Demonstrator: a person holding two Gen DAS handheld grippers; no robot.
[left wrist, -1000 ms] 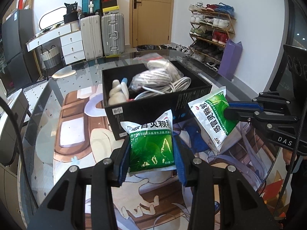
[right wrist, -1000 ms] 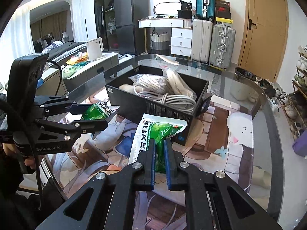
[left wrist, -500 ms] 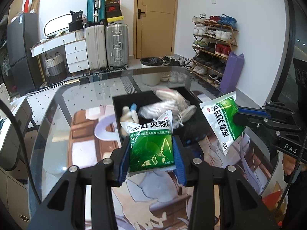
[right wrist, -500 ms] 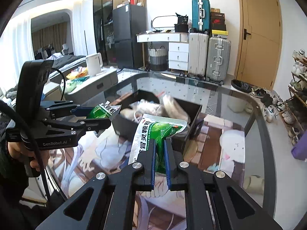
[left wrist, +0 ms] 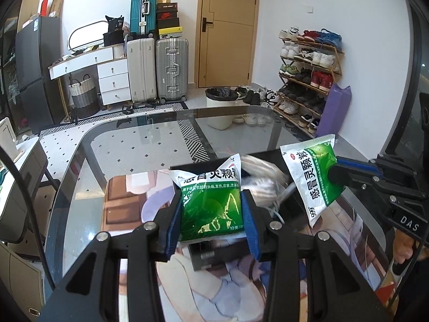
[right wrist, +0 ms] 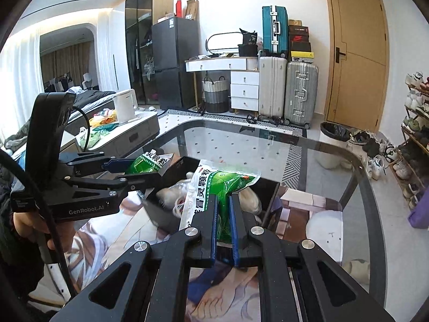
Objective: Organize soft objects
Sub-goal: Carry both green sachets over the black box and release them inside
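Green foil packets are hanging in both grippers above the glass table (left wrist: 128, 161). The left gripper (left wrist: 211, 214) is squeezing one packet (left wrist: 210, 204) broadside between its blue pads, and the right gripper (right wrist: 222, 214) is pinching the other packet (right wrist: 214, 185) by a narrow strip near one end, jaws nearly together. Both are hovering over the near side of the black box (right wrist: 268, 193), which is already holding a white cable bundle (left wrist: 264, 179) and other pale soft items. The thin pinch on the right looks like the weaker hold, so that packet is risking a slip or a swing. The box is looking crowded, so a packet dropped from this height is likely to land on the bundle and slide over the wall onto the table. The two grippers are also working near each other and could collide.
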